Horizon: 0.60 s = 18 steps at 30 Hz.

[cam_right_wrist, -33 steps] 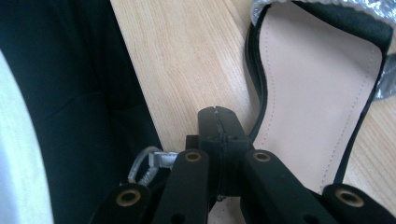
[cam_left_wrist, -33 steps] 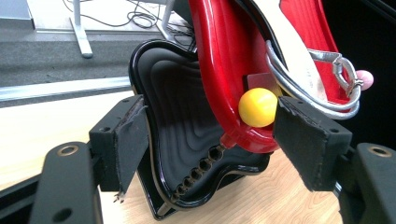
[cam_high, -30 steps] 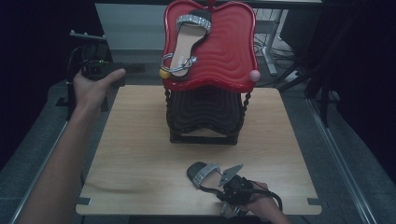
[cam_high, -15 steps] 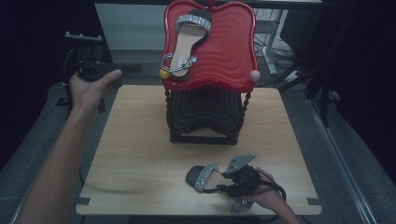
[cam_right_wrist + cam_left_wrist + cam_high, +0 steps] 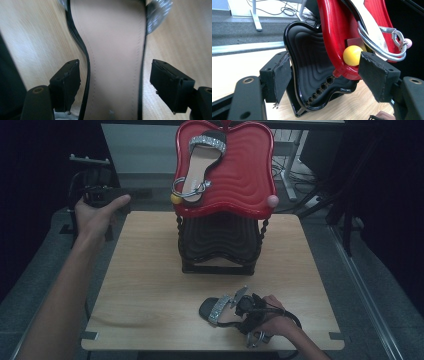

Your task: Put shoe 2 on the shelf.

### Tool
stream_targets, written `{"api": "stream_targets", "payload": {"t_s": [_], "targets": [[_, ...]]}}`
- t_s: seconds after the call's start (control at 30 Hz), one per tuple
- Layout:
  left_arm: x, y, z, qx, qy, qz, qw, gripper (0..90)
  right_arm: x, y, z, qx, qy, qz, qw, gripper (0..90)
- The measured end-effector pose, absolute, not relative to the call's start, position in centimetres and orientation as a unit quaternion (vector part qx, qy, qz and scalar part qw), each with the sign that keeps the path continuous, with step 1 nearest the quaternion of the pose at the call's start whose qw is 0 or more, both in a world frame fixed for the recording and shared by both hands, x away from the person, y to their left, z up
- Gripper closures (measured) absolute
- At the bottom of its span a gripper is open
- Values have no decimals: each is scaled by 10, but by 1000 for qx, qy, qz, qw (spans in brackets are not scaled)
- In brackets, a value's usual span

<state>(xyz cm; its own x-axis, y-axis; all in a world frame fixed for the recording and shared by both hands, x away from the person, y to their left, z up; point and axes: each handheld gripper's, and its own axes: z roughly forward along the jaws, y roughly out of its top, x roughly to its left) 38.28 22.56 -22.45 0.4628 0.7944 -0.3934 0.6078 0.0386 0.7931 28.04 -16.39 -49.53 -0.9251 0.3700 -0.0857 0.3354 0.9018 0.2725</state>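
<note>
Lying flat on the wooden table (image 5: 150,290) near its front edge: one sandal (image 5: 216,309) with a glittery silver toe strap, black edging and a tan insole, toe pointing left in the high view. The right gripper (image 5: 239,306), held by the person's right hand (image 5: 276,320), sits over the sandal's heel end. In the right gripper view the jaws stand wide apart, one on each side of the insole, with a gap between each pad and the sandal's edge; nothing is gripped. These jaws have just been opening: a second ago they were shut at the sandal, and the right hand has since shifted a little to the right along the front edge, the sandal remaining on the table.

Standing at the middle of the table: a two-tier stand, its lower black tray (image 5: 220,240) beneath a tilted red tray (image 5: 245,175) with a rippled surface. A matching sandal (image 5: 200,165) rests on the red tray, its silver ankle strap at the lower left, just above a small yellow ball (image 5: 175,198) at that tray's corner; a pink ball (image 5: 272,200) marks the opposite corner.

The left gripper (image 5: 97,195) is held by the left hand (image 5: 95,217) off the table's far-left corner, in the same spot as in the earlier frames. In the left gripper view its jaws are spread wide and empty, the stand seen well beyond them
</note>
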Motion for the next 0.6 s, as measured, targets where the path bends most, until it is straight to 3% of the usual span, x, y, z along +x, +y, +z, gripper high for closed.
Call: {"api": "stream_targets", "payload": {"t_s": [0.07, 0.2, 0.47, 0.6], "targets": [[383, 226, -225, 688, 510, 92, 509, 263, 281, -163, -498, 178, 974, 121, 68, 269], [385, 227, -226, 688, 512, 93, 507, 263, 285, -162, -502, 193, 974, 111, 48, 383], [382, 228, -225, 685, 513, 93, 508, 263, 290, -164, -501, 213, 971, 104, 34, 425], [383, 231, -223, 684, 515, 95, 509, 263, 296, -174, -495, 234, 963, 137, 6, 427]]}}
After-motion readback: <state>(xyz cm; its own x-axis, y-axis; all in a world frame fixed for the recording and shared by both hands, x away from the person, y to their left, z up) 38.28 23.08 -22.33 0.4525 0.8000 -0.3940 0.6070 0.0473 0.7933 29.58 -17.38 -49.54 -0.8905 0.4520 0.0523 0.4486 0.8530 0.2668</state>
